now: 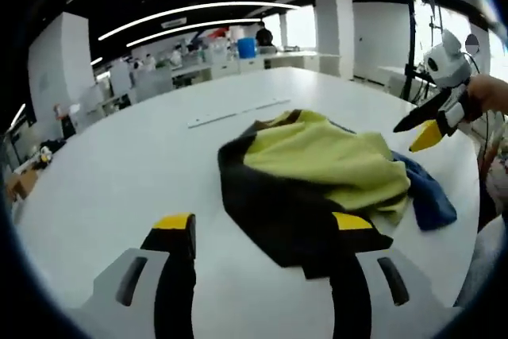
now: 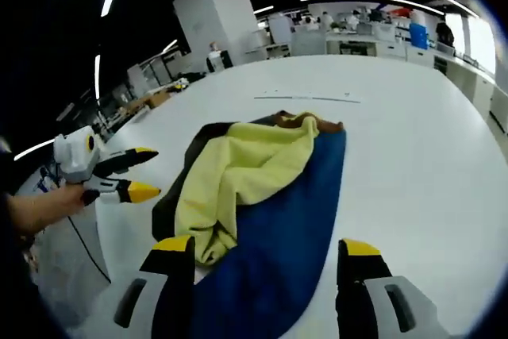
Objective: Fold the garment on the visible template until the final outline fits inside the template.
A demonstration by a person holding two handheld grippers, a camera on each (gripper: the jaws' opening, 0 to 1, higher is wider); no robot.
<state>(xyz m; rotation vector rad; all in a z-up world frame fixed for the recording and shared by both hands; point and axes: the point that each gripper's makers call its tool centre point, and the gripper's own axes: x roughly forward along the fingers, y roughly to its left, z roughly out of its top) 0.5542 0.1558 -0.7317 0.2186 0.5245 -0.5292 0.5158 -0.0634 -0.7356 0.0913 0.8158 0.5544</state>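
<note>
Left gripper (image 1: 264, 228): jaws spread wide, yellow tips well apart, nothing between them; its right jaw sits just over the near black edge of the garment (image 1: 317, 180), contact can't be told. Right gripper (image 2: 264, 250): jaws also wide open, holding nothing, w/ the blue near end of the garment (image 2: 262, 188) lying between and under them; whether the pads touch the cloth can't be told. Garment is a crumpled heap on the white table (image 1: 119, 172), three colours: yellow-green on top, black along one side, blue on the other, a bit of brown at the far edge. In the right gripper view the blue part runs from the near edge toward the far brown bit, yellow folded over its left side, black showing further left. Each gripper shows in the other's view, held by a hand at the table's side, jaws parted, clear of the cloth: right one at far right of the left gripper view, left one at left of the right gripper view. A thin pale strip (image 1: 238, 113) lies on the table beyond the garment. Background: open office w/ desks, white pillars, ceiling light strips.
</note>
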